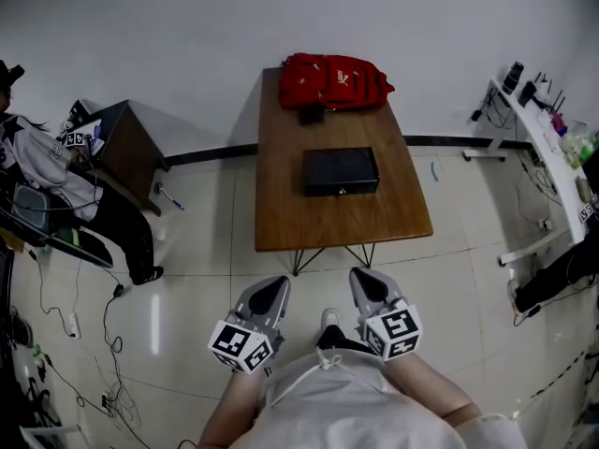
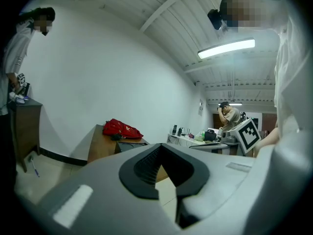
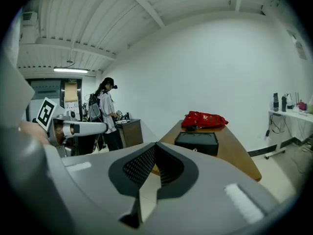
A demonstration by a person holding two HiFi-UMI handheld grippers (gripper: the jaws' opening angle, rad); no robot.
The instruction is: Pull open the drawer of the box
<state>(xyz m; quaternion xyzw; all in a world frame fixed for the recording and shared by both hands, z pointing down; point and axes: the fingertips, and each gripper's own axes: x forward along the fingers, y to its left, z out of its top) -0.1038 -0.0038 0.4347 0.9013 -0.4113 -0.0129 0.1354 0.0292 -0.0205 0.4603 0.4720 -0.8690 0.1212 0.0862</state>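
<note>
A: Where's the box [image 1: 340,170] sitting?
B: Mid-table [image 1: 323,221], front seemingly facing the grippers, prob. so the drawer's pulling straight out. Bag [image 1: 332,80] lying behind it.
A: Grippers?
B: Left gripper [image 1: 271,286] & right gripper [image 1: 367,283] hanging low, well short of the table. Jaws together, nothing btwn.
A: Room?
B: Wood top, pale tile floor [image 1: 206,241], white wall [image 1: 187,26]. Someone [image 1: 37,157] standing by a side cabinet [image 1: 131,143].

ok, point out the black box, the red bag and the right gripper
black box [image 1: 340,170], head view, middle of its top.
red bag [image 1: 334,80], head view, middle of its fabric.
right gripper [image 1: 368,279], head view, at its jaw tips.
</note>
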